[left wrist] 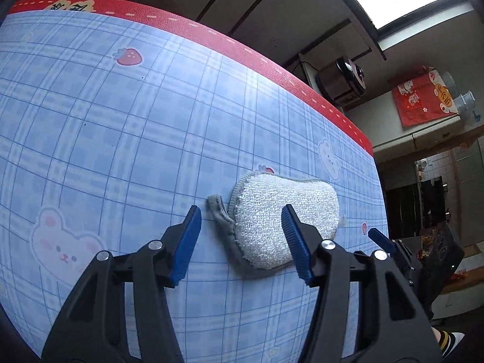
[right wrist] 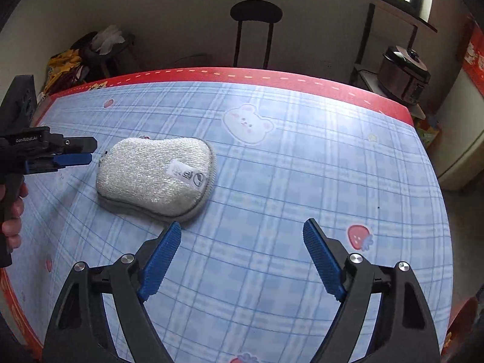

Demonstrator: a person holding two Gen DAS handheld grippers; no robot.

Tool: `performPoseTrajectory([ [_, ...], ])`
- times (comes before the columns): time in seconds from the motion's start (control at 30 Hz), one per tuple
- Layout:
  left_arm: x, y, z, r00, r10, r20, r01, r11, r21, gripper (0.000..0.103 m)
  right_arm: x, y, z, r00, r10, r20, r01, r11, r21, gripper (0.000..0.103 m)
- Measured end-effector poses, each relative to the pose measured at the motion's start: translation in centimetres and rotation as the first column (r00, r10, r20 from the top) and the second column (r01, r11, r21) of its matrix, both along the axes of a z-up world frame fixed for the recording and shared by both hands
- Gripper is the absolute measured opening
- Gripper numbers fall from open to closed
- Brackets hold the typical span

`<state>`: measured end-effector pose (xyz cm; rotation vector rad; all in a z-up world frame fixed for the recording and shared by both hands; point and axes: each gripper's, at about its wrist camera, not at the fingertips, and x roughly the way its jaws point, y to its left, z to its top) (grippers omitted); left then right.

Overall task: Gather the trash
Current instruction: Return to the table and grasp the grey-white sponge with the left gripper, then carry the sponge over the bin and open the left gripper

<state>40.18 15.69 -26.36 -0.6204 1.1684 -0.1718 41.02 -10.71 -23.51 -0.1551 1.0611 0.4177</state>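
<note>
A grey-white scrub pad [left wrist: 272, 199] with a grey hem and a small loop lies on the table's blue checked cloth [left wrist: 106, 121]. My left gripper [left wrist: 241, 208] hovers open over its near end, the right finger in front of the pad, the left finger beside the loop; the pads do not press it. In the right wrist view the same pad [right wrist: 154, 175] shows a small label, and the left gripper [right wrist: 75, 151] reaches its left end, held by a hand [right wrist: 12, 217]. My right gripper [right wrist: 242, 224] stands open just near of the pad, nothing between its fingers.
The cloth [right wrist: 302, 166] has a red border along the far edge. Behind the table stand a dark chair [right wrist: 255, 15] and a rice cooker [right wrist: 403, 75] on a low stand. Bags are piled at the back left [right wrist: 69, 66]. The right gripper's blue tip [left wrist: 378, 236] shows beside the pad.
</note>
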Motion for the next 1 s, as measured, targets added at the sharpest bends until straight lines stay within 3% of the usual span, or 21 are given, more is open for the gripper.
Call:
performPoseTrajectory([
  [0.1,0.4,-0.6,-0.8,1.0,-0.004,-0.008,0.004,0.999,-0.037,0.056,1.3,2.0,-0.5,0.999,0.04,-0.009,-0.04,0.999,-0.016,0.079],
  [0.37,1.2,-2.4,-0.8,0.998,-0.069,0.012,0.07,0.997,-0.028,0.055,3.1,3.9,-1.9,0.995,0.076,-0.063,-0.076,0.997,0.008,0.079],
  [0.47,1.4,-3.2,-0.7,0.996,-0.087,0.007,0.087,0.996,-0.021,0.055,2.8,3.9,-2.2,0.994,0.072,-0.082,-0.068,0.996,0.05,0.074],
  [0.57,1.4,-3.5,-0.9,0.996,-0.087,-0.011,0.086,0.995,-0.047,0.052,2.2,3.4,-2.0,0.992,0.062,-0.106,-0.051,0.994,0.098,0.057],
  [0.77,0.5,-5.5,-1.2,0.99,-0.14,-0.031,0.138,0.989,-0.06,0.047,-0.1,1.2,-1.7,0.993,0.042,-0.11,-0.032,0.995,0.093,0.056],
  [1.0,-0.3,-9.7,0.6,0.976,-0.216,-0.012,0.215,0.976,-0.044,0.047,-3.1,-3.0,-0.5,0.994,-0.041,-0.097,0.053,0.991,0.123,0.056],
])
